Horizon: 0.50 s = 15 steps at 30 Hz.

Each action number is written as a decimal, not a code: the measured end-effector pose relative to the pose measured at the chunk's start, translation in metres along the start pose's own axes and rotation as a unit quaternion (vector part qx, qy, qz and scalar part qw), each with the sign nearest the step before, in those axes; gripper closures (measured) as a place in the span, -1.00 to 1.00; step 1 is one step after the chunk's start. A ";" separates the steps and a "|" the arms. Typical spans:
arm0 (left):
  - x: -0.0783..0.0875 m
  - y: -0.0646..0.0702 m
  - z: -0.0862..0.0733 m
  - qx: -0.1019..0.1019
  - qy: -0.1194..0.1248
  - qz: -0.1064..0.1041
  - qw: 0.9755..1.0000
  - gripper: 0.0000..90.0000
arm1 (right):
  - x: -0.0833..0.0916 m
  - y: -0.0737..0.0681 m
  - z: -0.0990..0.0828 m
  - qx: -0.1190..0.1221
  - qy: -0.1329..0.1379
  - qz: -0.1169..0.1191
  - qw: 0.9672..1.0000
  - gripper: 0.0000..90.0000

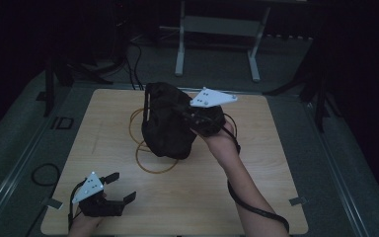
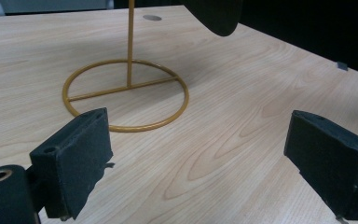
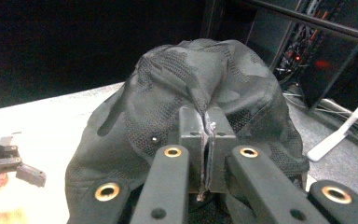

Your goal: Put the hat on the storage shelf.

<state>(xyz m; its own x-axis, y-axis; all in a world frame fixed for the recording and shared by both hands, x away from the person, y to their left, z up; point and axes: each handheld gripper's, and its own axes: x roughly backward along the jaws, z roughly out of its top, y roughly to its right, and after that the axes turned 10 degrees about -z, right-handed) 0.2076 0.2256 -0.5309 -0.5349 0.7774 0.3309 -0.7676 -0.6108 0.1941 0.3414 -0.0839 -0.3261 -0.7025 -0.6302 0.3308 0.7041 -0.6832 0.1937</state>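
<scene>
My right gripper (image 1: 190, 114) pinches a black cap (image 1: 167, 123) above the gold wire stand (image 1: 150, 148); my left gripper (image 1: 121, 187) is spread.
High view: cap held mid-table, left gripper near the front edge. Left gripper view: the stand's ring base (image 2: 126, 93) sits ahead. Right gripper view: jaws pressed on cap fabric (image 3: 205, 88).

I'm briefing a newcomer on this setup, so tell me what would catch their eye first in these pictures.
First, the dark cap at the middle of the wooden table, pinched by its fabric in the shut right gripper. It hangs over a yellow wire stand with a ring base. The left gripper sits at the table's near left corner, jaws wide open and empty.
</scene>
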 end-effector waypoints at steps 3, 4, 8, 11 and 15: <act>-0.001 0.000 -0.001 -0.001 0.000 -0.003 1.000 -0.83 | -0.009 -0.003 0.000 -0.001 -0.007 0.007 1.000 0.96; -0.001 0.000 -0.001 0.000 0.000 -0.005 1.000 -0.83 | -0.012 -0.004 0.000 0.000 -0.009 0.008 1.000 0.96; -0.002 0.001 -0.002 0.000 0.000 -0.001 1.000 -0.83 | -0.021 -0.006 -0.001 -0.009 -0.015 0.014 1.000 0.95; -0.002 0.002 -0.002 0.001 0.006 0.003 1.000 -0.83 | -0.028 -0.007 -0.003 -0.015 -0.019 0.019 1.000 0.95; -0.002 0.002 -0.003 0.001 0.003 0.003 1.000 -0.83 | -0.037 -0.011 -0.006 -0.009 -0.029 0.023 0.999 0.95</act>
<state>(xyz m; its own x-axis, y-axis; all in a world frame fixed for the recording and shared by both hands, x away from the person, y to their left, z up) 0.2064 0.2232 -0.5339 -0.5423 0.7741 0.3266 -0.7630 -0.6165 0.1944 0.3588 -0.0555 -0.3458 -0.6618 -0.6392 0.3917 0.7333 -0.6606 0.1610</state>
